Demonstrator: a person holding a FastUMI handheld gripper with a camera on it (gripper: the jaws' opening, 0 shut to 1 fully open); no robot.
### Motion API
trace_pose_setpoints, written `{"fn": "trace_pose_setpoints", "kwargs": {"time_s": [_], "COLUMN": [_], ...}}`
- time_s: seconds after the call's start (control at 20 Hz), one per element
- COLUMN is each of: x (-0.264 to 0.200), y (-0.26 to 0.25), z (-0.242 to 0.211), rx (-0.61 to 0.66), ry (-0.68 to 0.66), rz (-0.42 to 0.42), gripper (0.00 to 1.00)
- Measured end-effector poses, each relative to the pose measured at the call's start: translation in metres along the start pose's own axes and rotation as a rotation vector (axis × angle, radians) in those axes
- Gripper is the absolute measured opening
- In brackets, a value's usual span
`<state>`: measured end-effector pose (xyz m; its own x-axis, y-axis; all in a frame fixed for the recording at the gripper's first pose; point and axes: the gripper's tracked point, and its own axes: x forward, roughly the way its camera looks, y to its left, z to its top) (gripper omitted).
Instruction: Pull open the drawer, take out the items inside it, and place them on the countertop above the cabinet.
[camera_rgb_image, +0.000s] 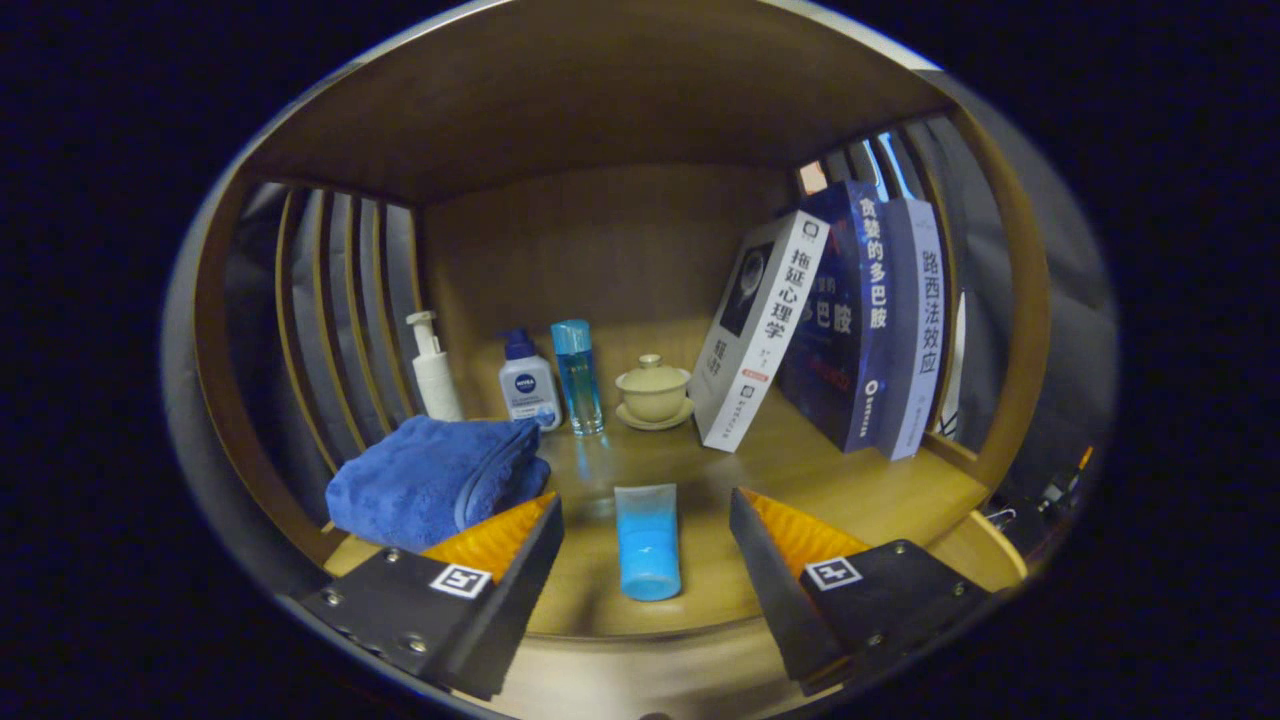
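A blue squeeze tube (647, 541) lies flat on the wooden countertop (800, 470), cap end toward me, between my fingers and touching neither. My gripper (646, 515) is open, its fingers spread wide on either side of the tube. A folded blue towel (437, 478) rests on the countertop just beyond my left finger (500, 535).
Along the back stand a white pump bottle (432, 368), a white bottle with a blue cap (527, 382), a clear blue bottle (578, 375) and a lidded cream cup on a saucer (653, 392). Three books (830, 330) lean at the right. Slatted side walls and a top panel enclose the shelf.
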<state>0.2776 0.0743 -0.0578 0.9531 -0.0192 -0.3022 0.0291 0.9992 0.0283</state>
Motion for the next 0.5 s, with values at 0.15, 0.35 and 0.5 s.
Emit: {"fn": "trace_pose_setpoints", "kwargs": {"time_s": [0.15,0.35,0.5], "x": [-0.027,-0.074,-0.112], "y": [0.004,0.012,0.015], "z": [0.014,0.038,0.048], "rx": [-0.037,-0.123,-0.136], "ry": [-0.025,-0.106,-0.160], "rz": [0.004,0.020,0.027], "gripper": [0.99,0.99,0.99]}}
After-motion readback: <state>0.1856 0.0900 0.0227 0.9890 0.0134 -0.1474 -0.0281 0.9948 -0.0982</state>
